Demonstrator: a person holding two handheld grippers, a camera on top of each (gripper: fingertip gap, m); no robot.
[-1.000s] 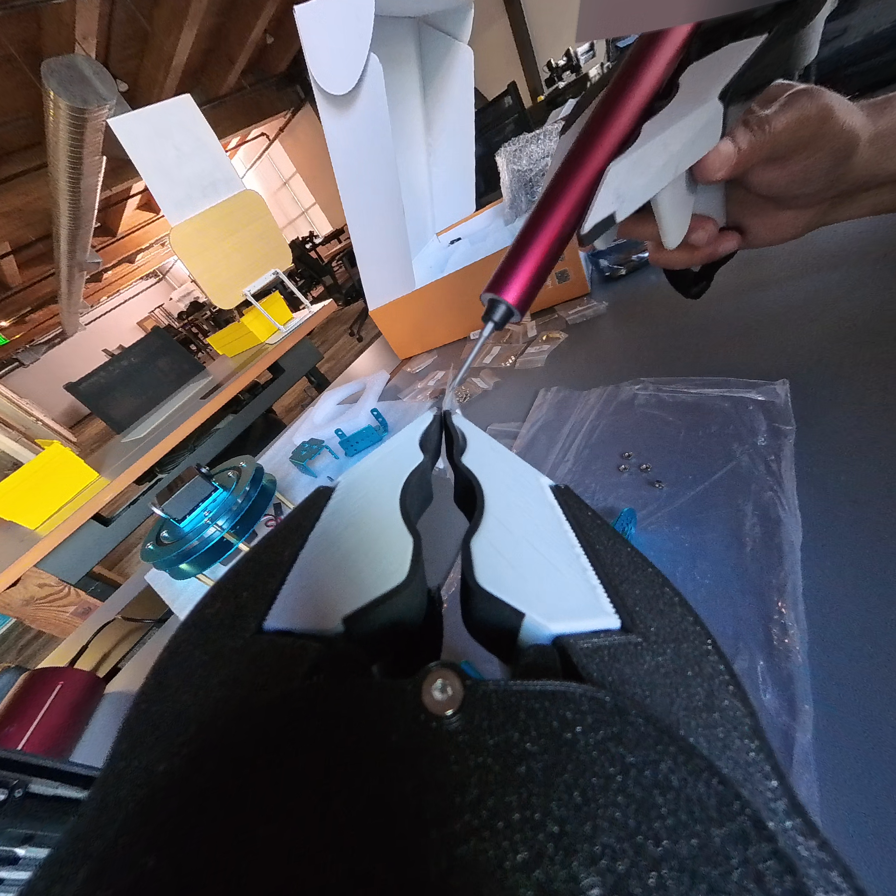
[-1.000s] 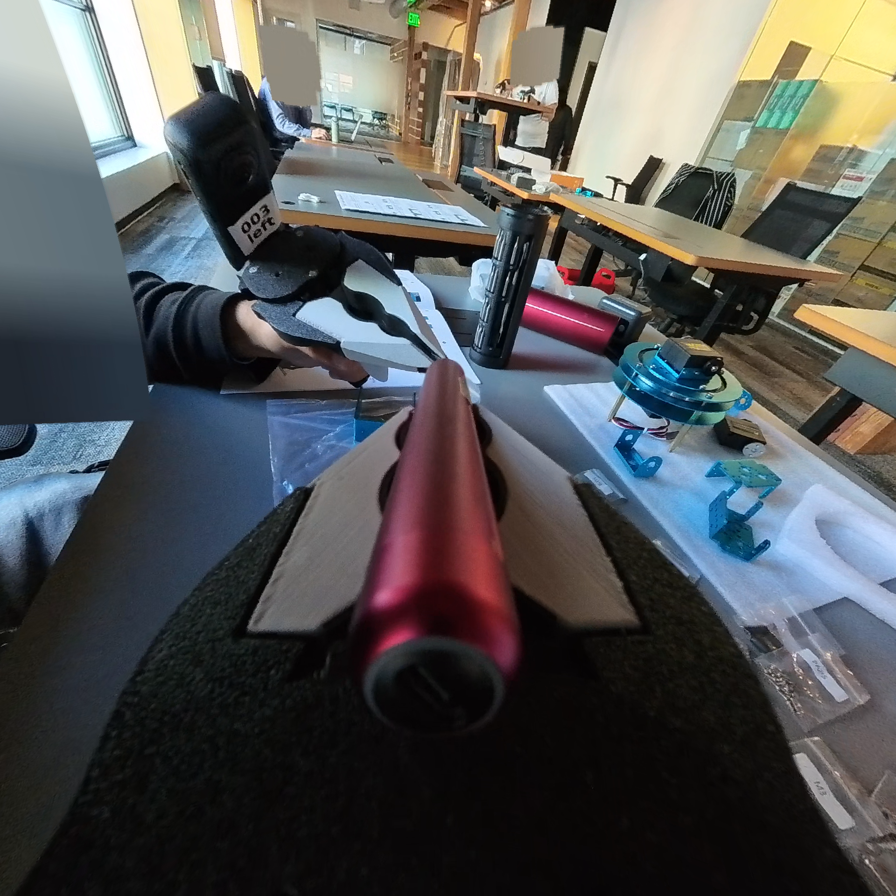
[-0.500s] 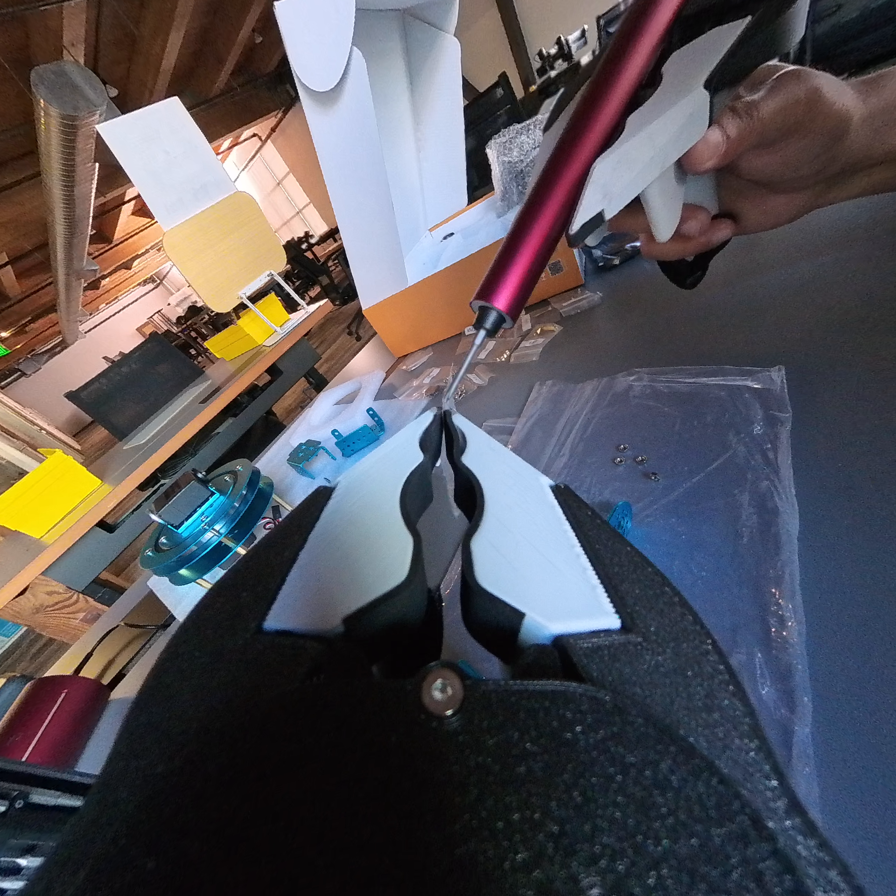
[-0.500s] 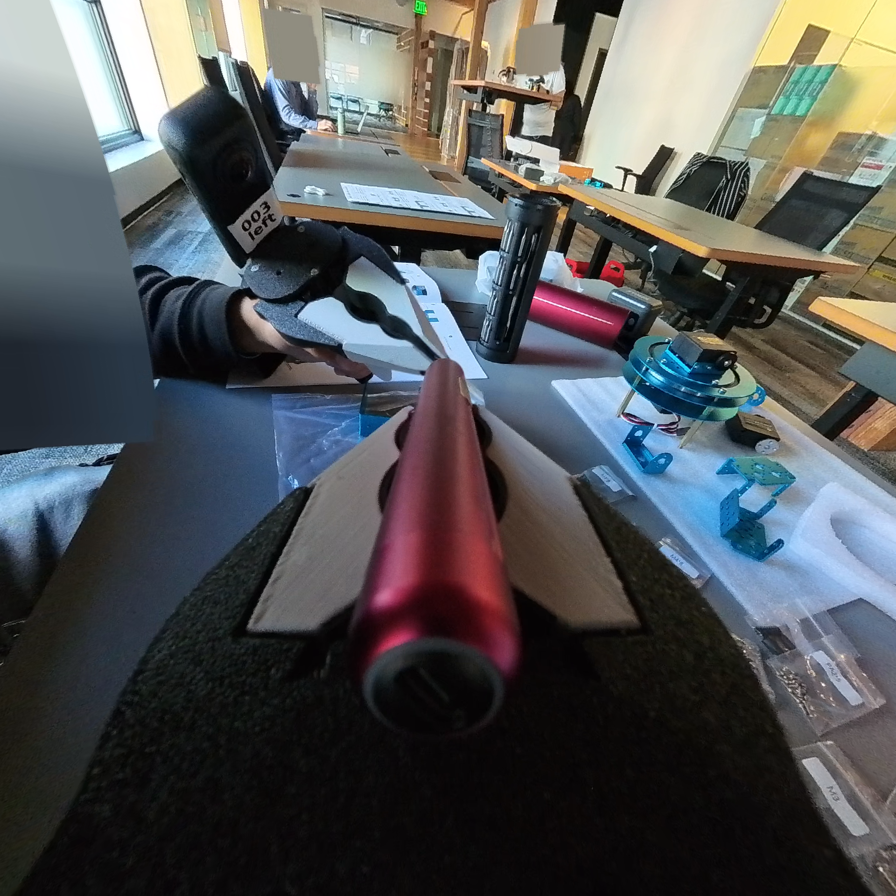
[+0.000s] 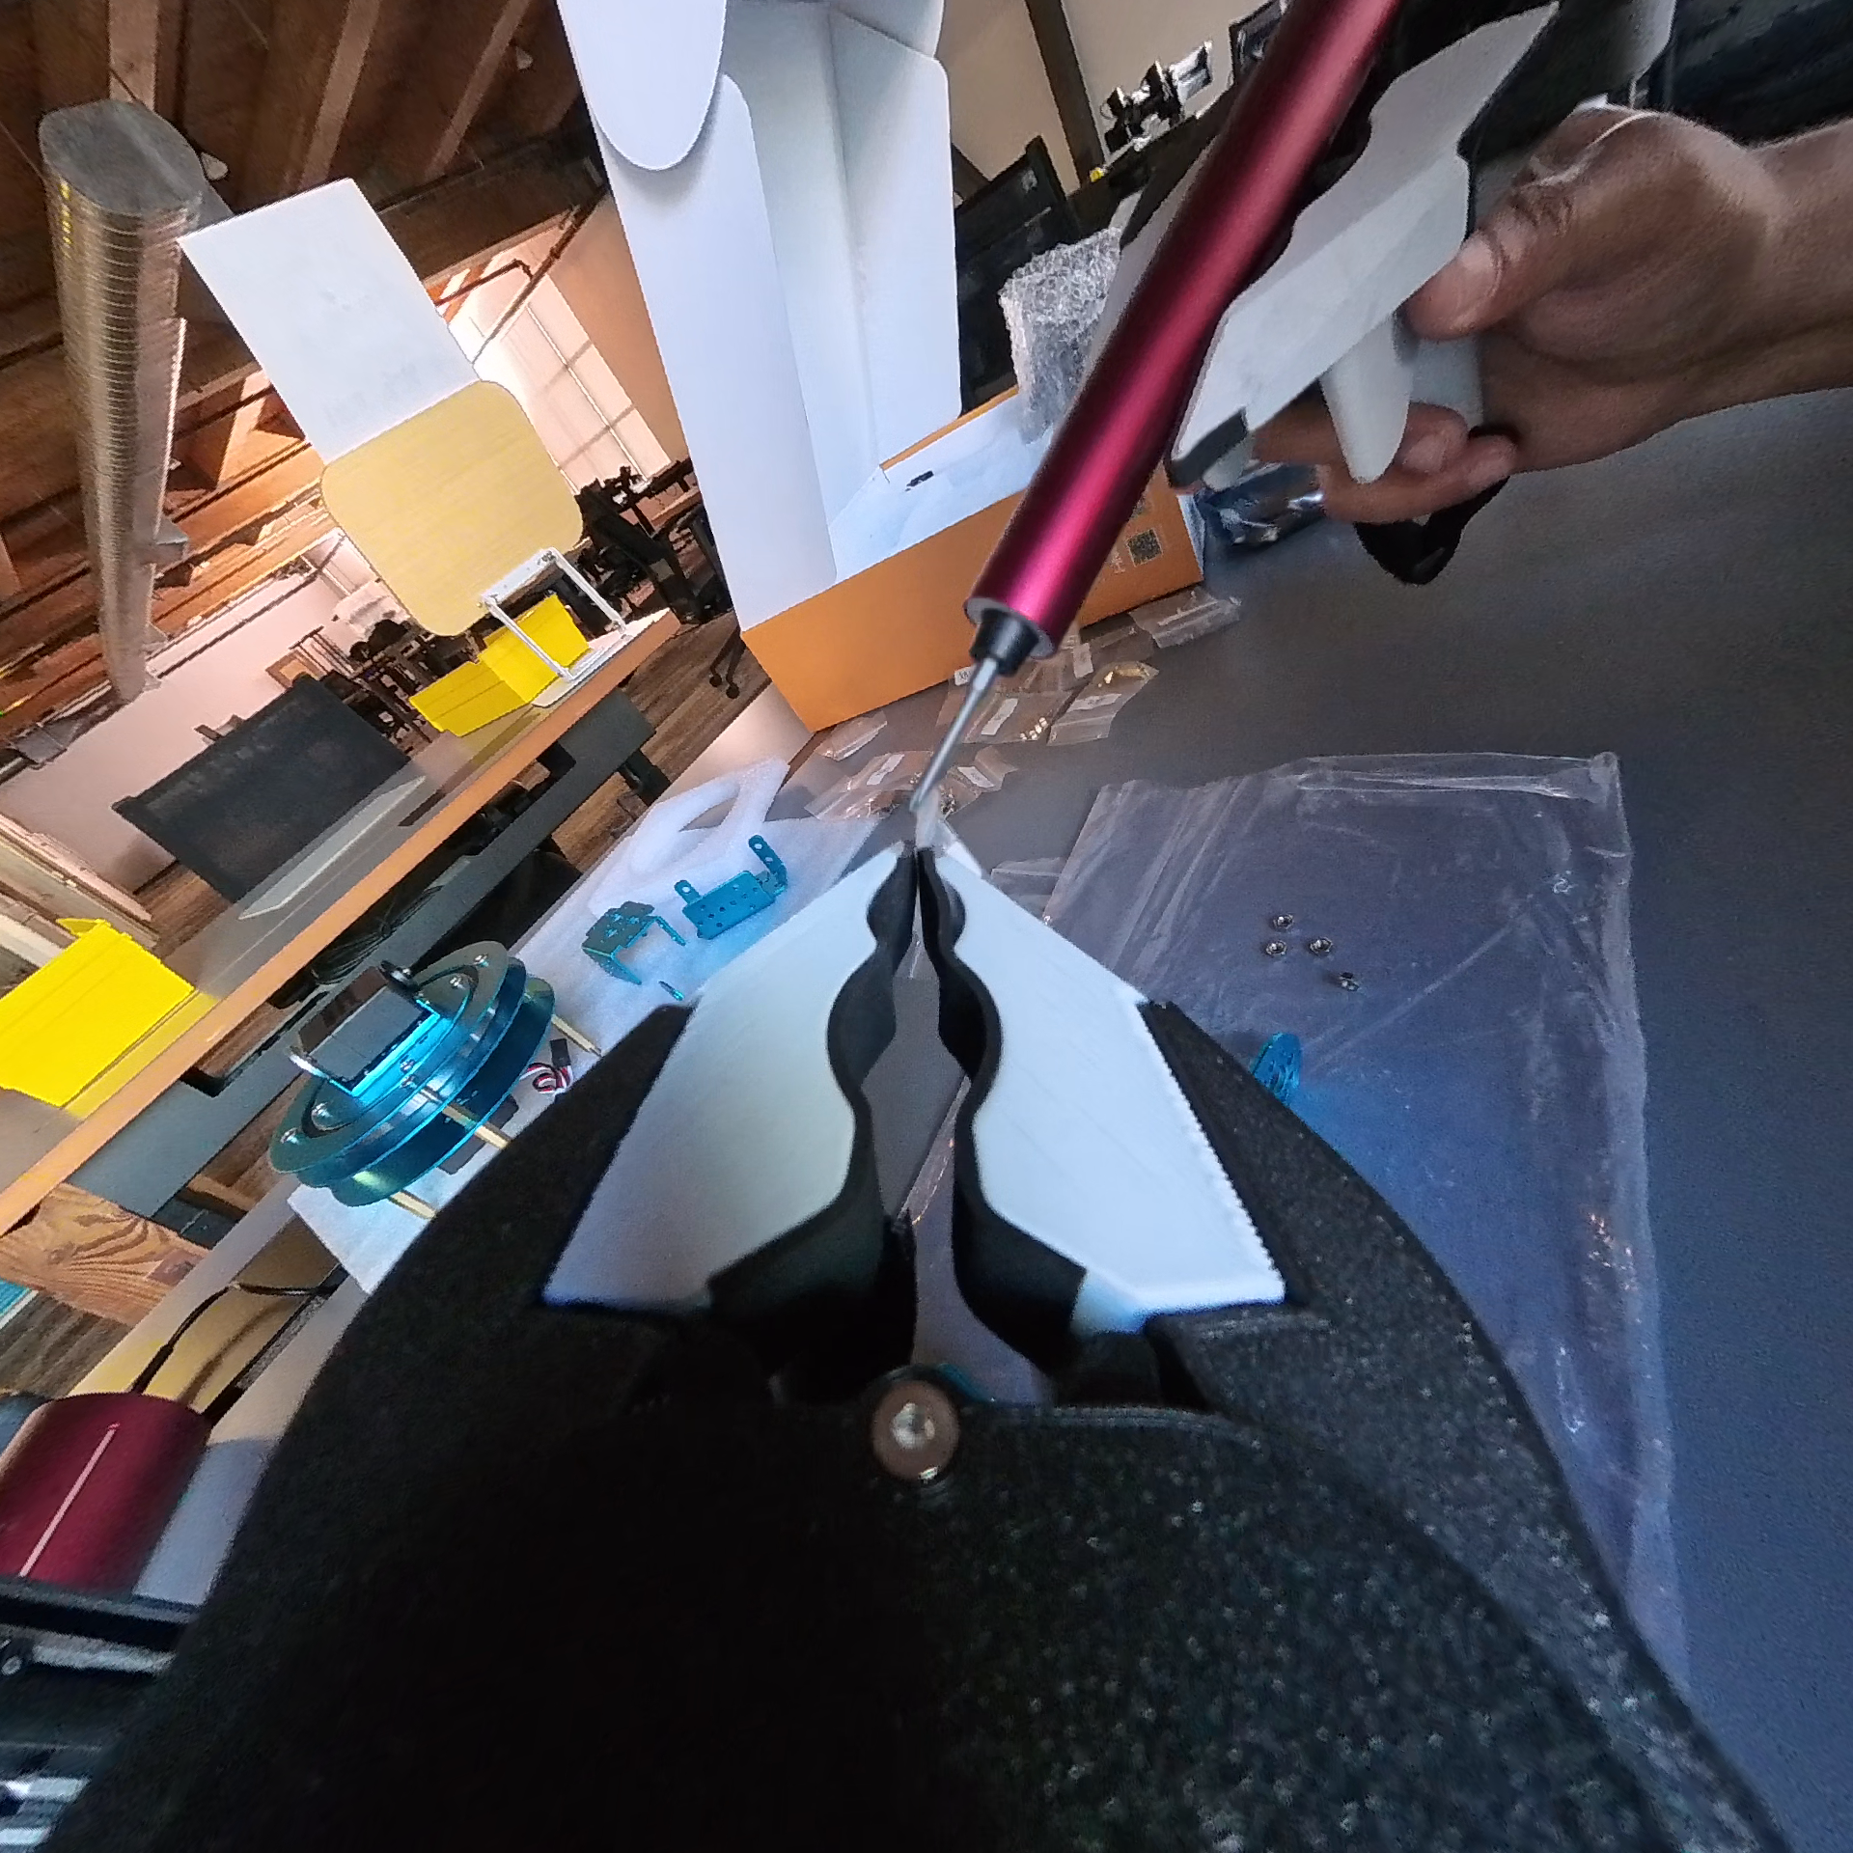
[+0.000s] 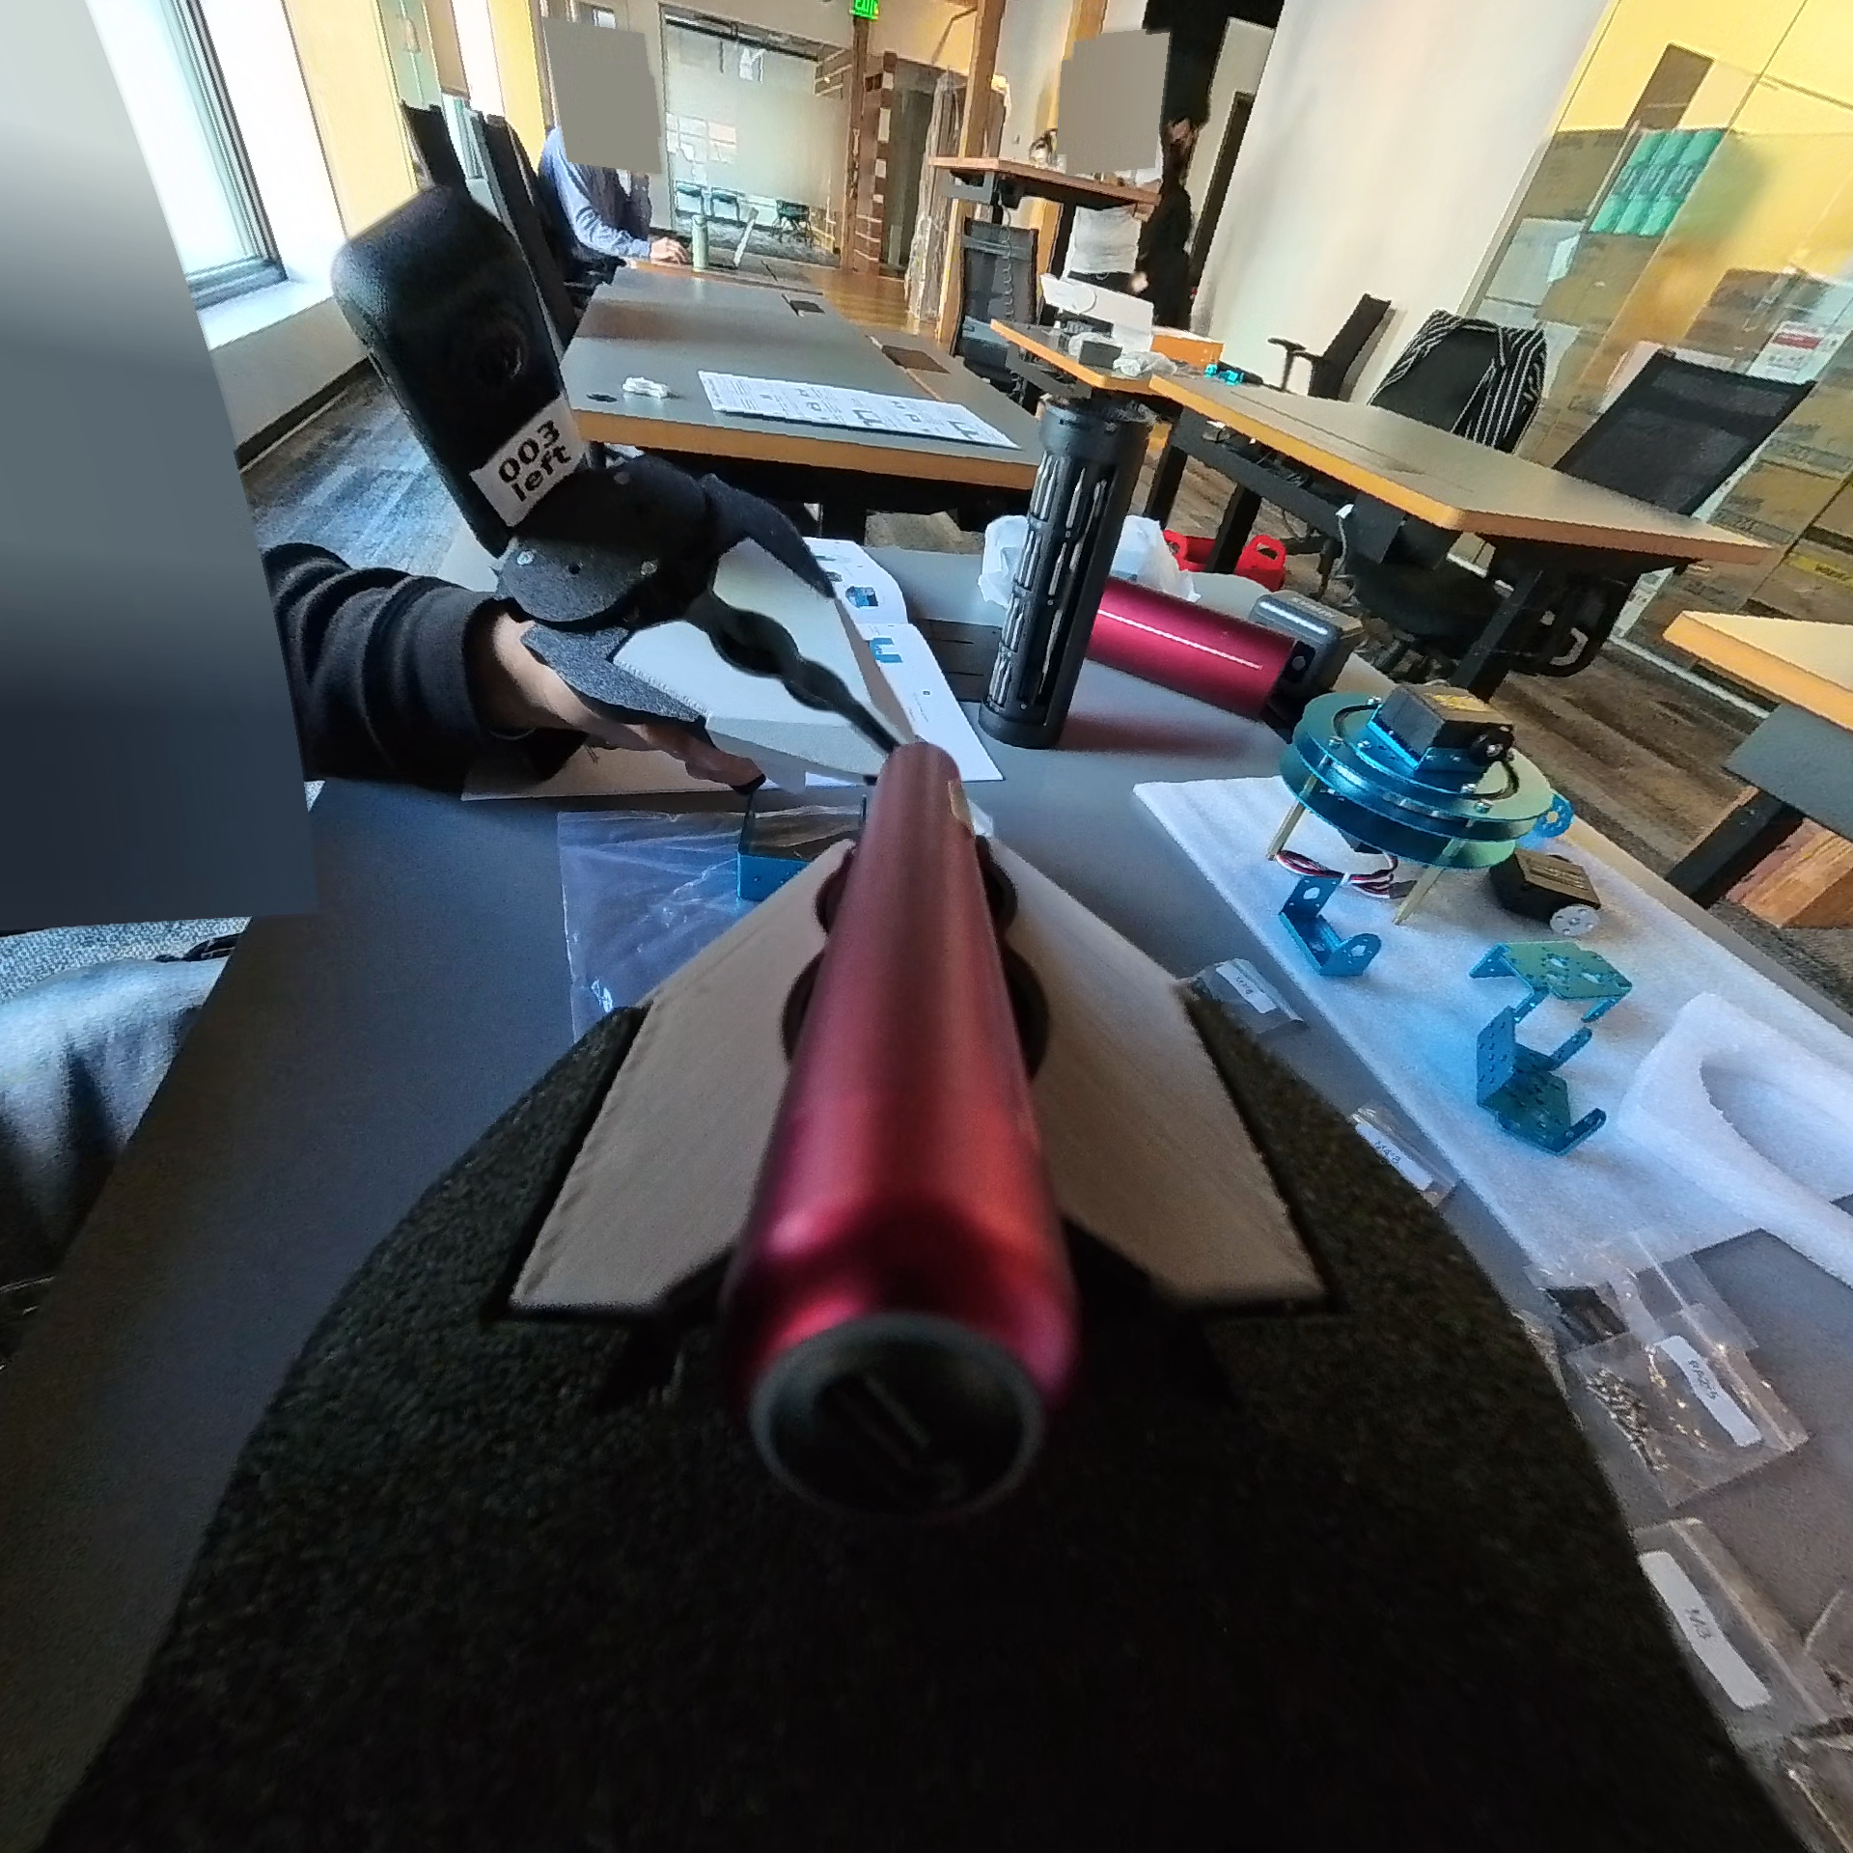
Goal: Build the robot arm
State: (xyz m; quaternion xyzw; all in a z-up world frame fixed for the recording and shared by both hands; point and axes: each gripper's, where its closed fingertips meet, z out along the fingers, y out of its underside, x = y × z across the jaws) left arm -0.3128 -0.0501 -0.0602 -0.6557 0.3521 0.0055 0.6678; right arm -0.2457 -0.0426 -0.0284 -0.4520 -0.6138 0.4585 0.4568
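Screwdriver (image 6: 907,1013) – red-bodied, pinched lengthwise in my right gripper (image 6: 907,862) jaws so its bit aims at my left gripper (image 5: 917,867). Left jaws are pressed together above the plastic bag (image 5: 1404,953) on the tabletop (image 5: 1705,602) – something tiny may sit at their tips, can't tell.

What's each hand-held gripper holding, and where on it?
Right hand-held gripper: red screwdriver, clamped mid-barrel. Left hand-held gripper: shut at the tips; contents cannot be told.

Grey bench (image 6: 421,963) strewn with parts; clear plastic bag (image 5: 1404,953) holding small nuts (image 5: 1304,948); white foam sheet (image 6: 1253,892) at right carrying blue round turntable (image 6: 1404,792) and blue brackets (image 6: 1524,1043); orange box (image 5: 902,622) far off; black cylinder (image 6: 1063,582) upright beside red case (image 6: 1183,647).
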